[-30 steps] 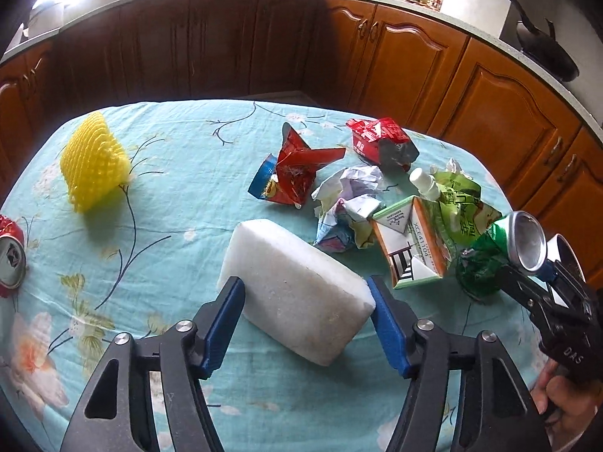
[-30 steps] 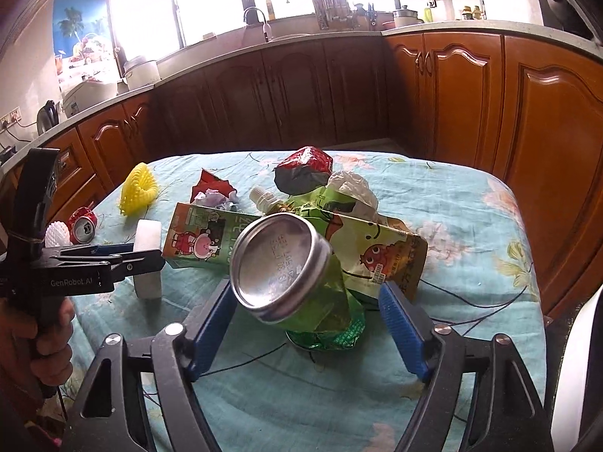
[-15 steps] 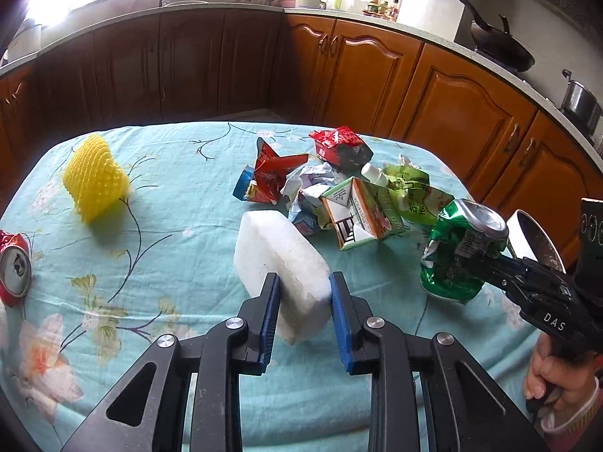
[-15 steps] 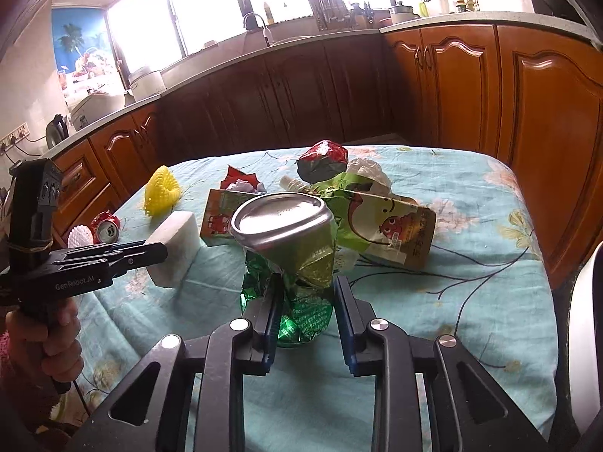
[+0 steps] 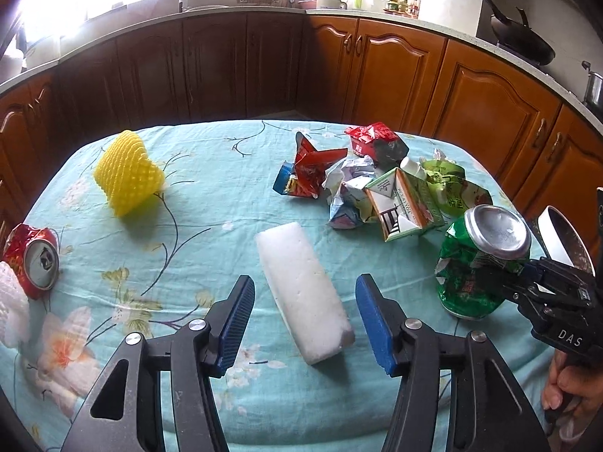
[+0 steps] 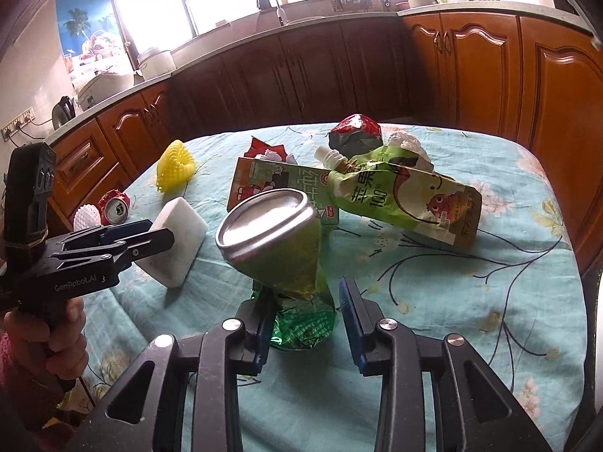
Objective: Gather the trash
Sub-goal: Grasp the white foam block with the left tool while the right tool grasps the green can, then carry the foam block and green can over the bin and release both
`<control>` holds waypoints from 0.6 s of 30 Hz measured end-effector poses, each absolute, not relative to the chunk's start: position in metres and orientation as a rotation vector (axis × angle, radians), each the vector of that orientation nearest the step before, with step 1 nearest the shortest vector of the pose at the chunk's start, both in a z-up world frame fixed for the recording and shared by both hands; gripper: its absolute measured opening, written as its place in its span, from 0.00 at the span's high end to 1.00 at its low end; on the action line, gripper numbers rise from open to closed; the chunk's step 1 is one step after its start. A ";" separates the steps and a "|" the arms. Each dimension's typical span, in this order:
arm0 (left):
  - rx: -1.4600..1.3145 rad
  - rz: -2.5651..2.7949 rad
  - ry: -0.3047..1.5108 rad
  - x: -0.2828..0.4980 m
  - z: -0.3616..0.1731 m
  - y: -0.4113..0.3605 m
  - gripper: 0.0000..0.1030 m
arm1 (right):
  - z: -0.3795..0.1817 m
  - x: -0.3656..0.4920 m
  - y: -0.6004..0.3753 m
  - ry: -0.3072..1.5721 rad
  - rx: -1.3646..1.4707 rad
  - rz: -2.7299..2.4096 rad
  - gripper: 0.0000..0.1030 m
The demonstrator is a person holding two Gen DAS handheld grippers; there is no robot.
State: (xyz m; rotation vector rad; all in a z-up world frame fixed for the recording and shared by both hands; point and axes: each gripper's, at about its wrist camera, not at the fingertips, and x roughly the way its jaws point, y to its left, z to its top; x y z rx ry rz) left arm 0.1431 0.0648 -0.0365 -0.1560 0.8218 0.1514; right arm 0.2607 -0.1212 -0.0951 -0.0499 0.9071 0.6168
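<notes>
A white foam block lies lengthwise on the teal floral tablecloth, between the blue pads of my left gripper. Its jaws are opening and neither pad touches the block. A crushed green can stands upright between the fingers of my right gripper, whose jaws are also opening, and a gap shows at the right pad. The left wrist view has that can at the right. A trash pile sits behind: milk carton, green juice pouch, crumpled paper, red wrapper.
A yellow foam net stands at the far left of the table. A crushed red can and a white foam net lie at the left edge. A white-rimmed container sits beyond the right edge. Wooden cabinets ring the table.
Half a second ago both grippers were squeezed tight, the left on the foam block and the right on the green can. Both have now spread apart, leaving the block and the can on the table.
</notes>
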 end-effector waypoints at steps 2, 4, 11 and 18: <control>-0.150 0.149 0.829 0.148 -0.042 0.065 0.57 | -0.097 0.263 -0.119 0.911 -0.044 0.619 0.60; -0.163 0.131 0.834 0.150 -0.044 0.066 0.66 | -0.099 0.266 -0.118 0.916 -0.030 0.626 0.60; -0.160 0.040 0.797 0.144 -0.031 0.053 0.72 | -0.093 0.262 -0.126 0.899 0.003 0.596 0.76; -0.161 -0.122 0.777 0.142 -0.018 0.017 0.72 | -0.071 0.235 -0.180 0.846 0.074 0.484 0.76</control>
